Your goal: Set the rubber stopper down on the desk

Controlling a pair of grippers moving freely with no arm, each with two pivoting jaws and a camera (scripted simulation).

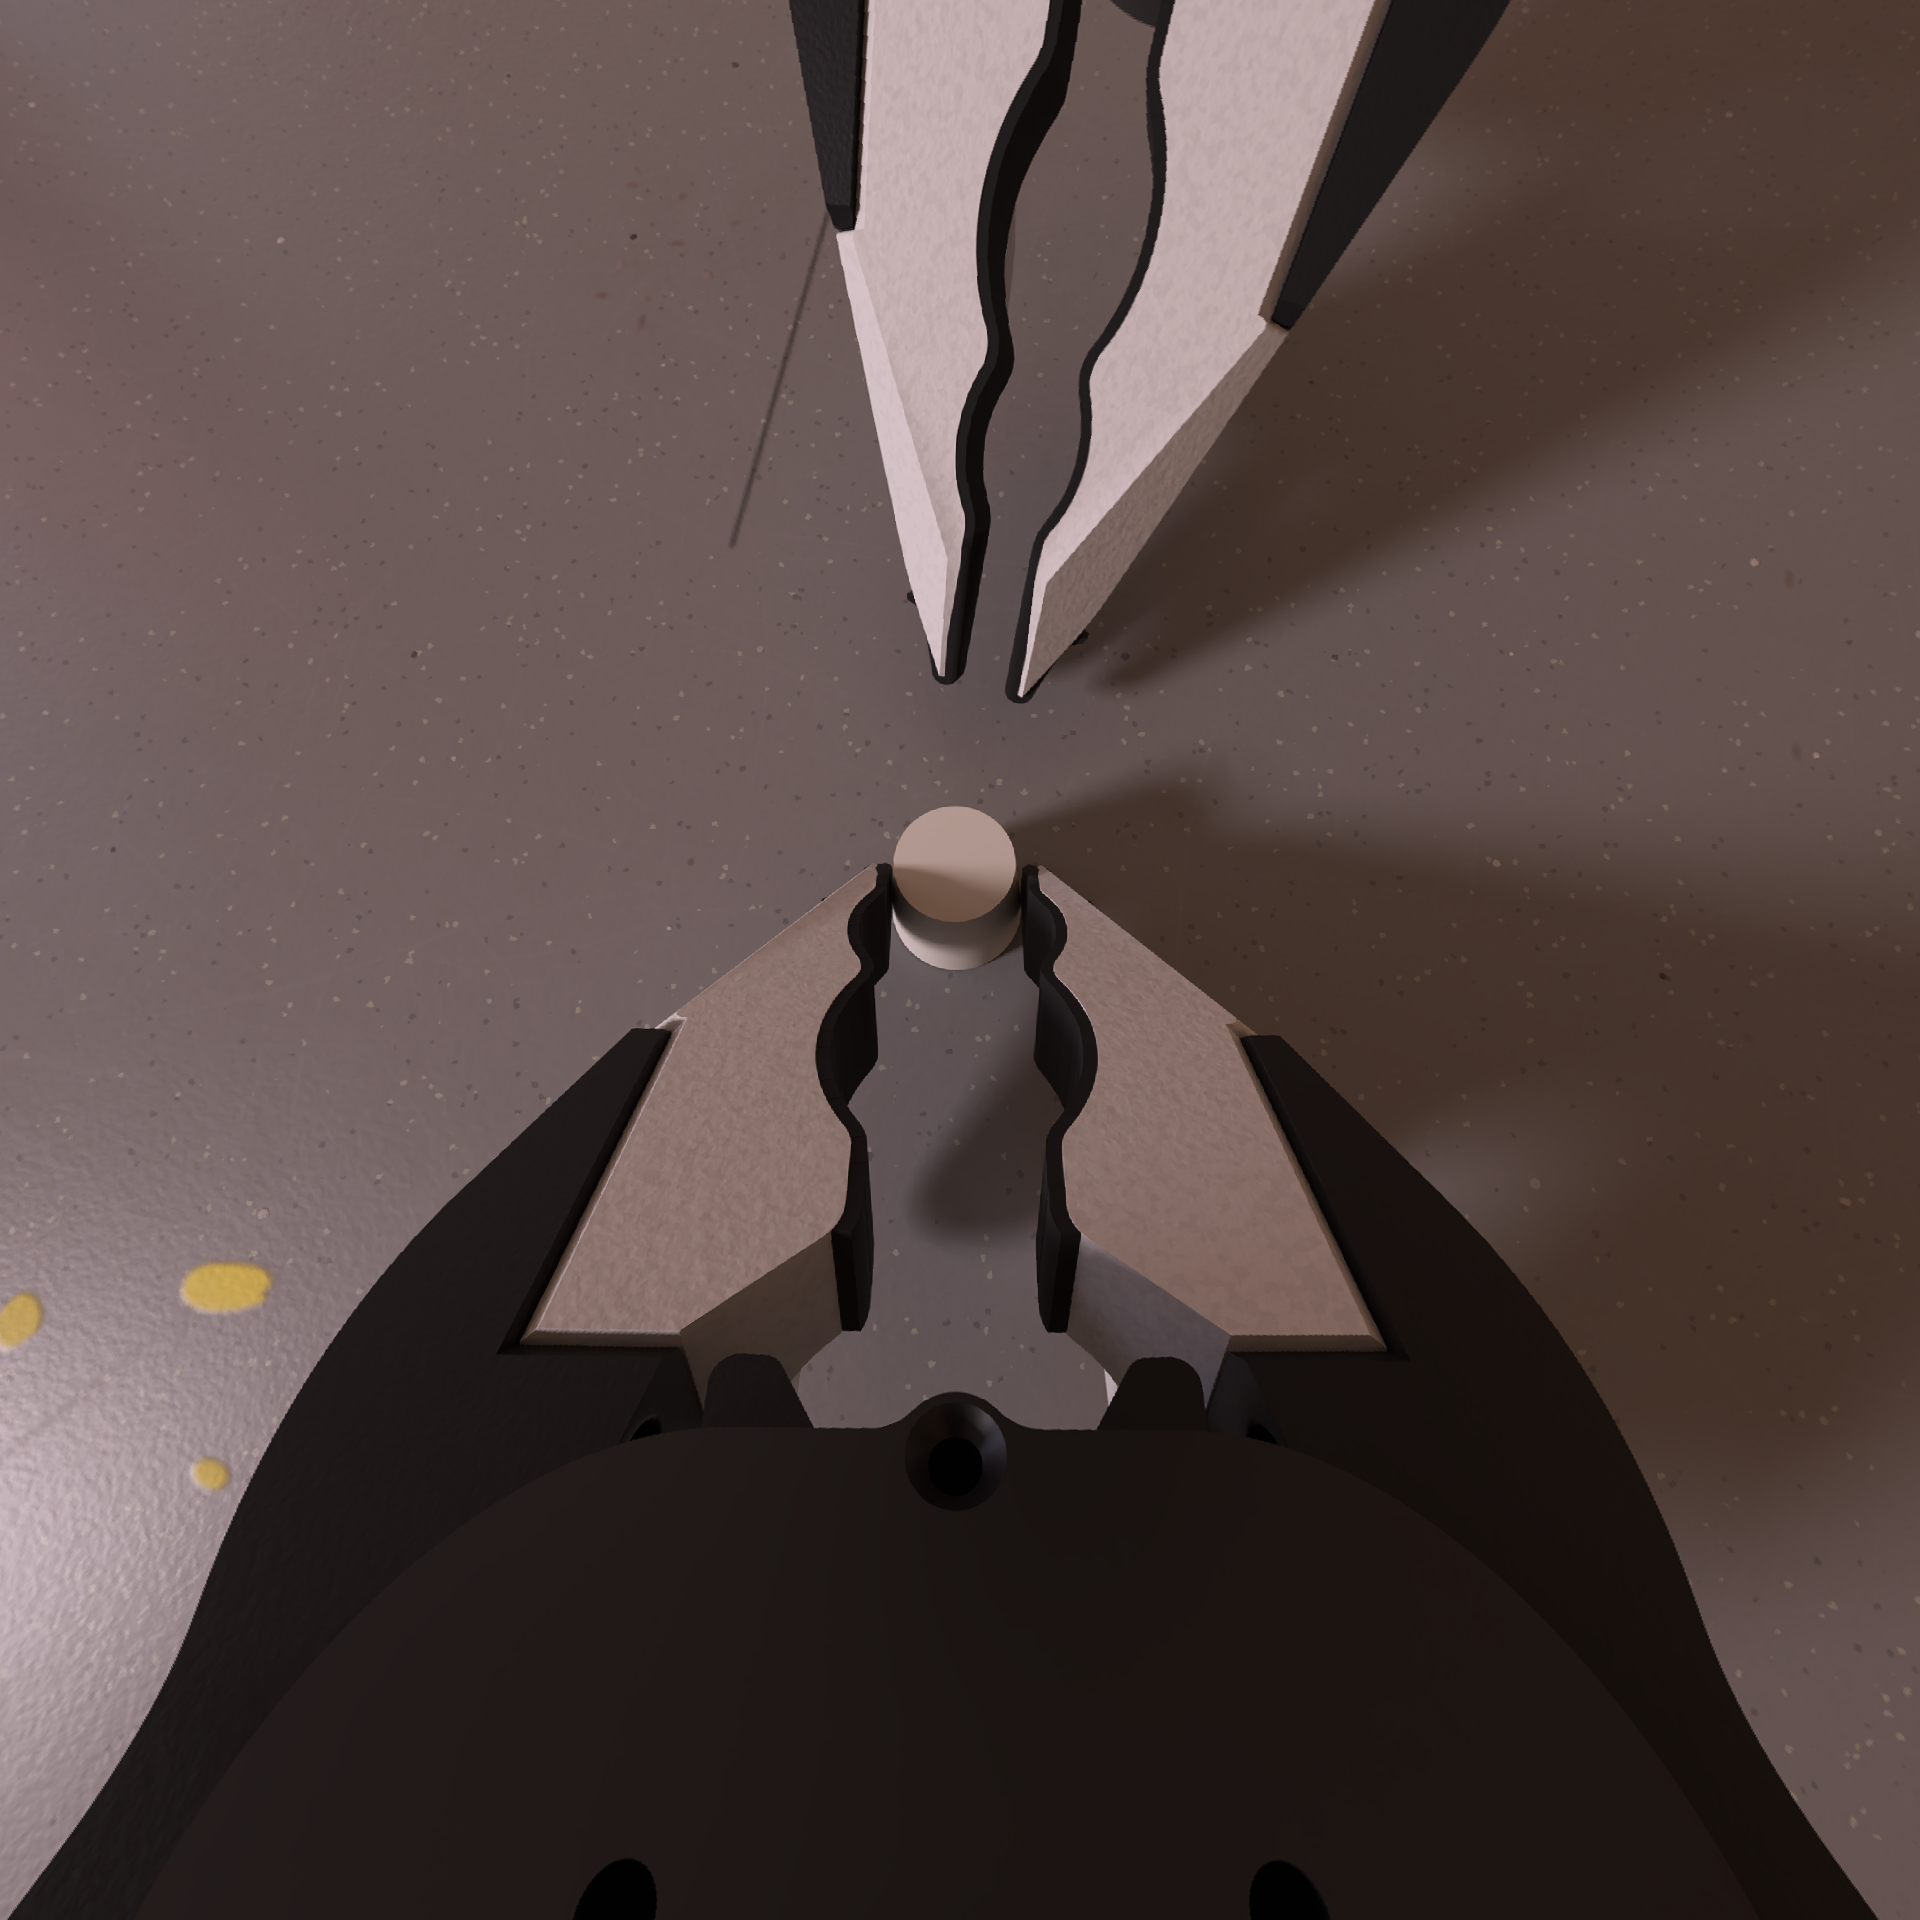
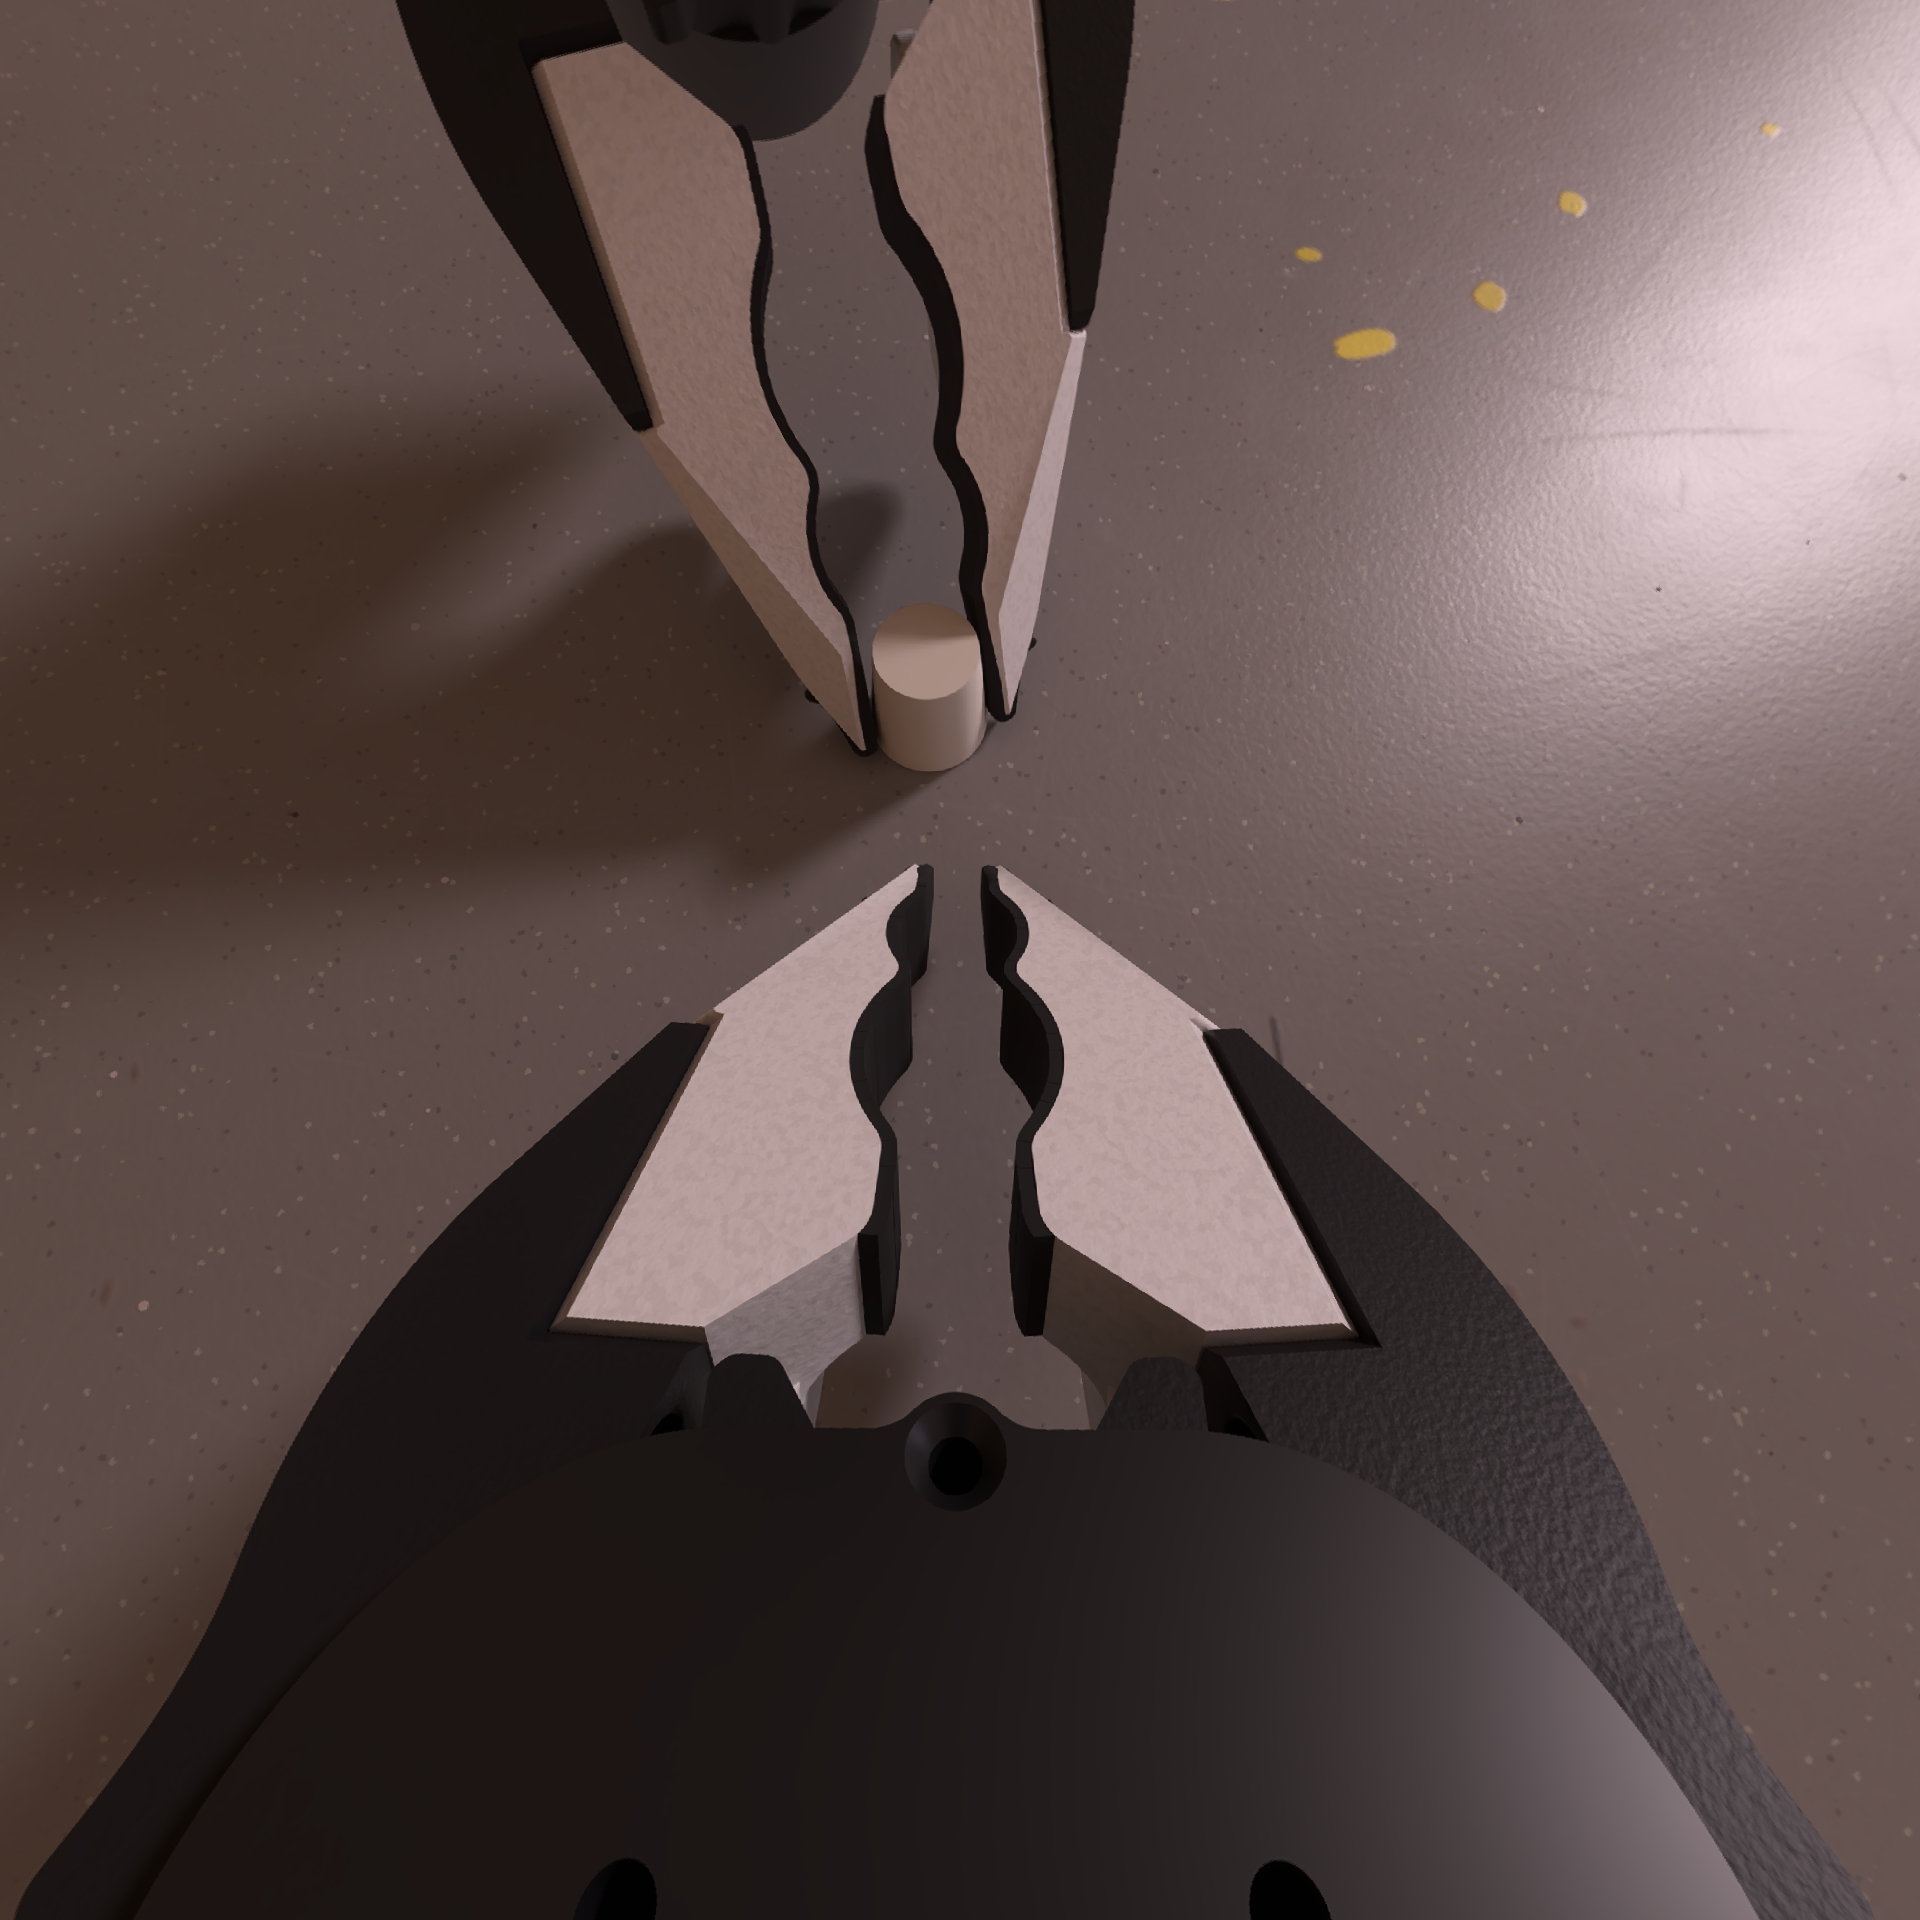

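Observation:
The rubber stopper (image 1: 954, 883) is a small pale beige plug, standing upright. My left gripper (image 1: 956, 885) is shut on it, one fingertip on each side. In the right wrist view the stopper (image 2: 927, 694) stands with its base on or just at the brown speckled desk (image 2: 416, 935), between the left gripper's tips (image 2: 928, 727), which reach down to the surface. My right gripper (image 2: 956, 878) faces it from a short way off, tips low over the desk, nearly closed with a narrow gap and nothing in it. It also shows in the left wrist view (image 1: 982, 686).
The desk (image 1: 416, 727) is flat and dark brown. Yellow paint spots (image 1: 223, 1288) lie to the left gripper's left; they also show in the right wrist view (image 2: 1363, 343). A thin dark scratch (image 1: 774, 384) runs beside the right gripper.

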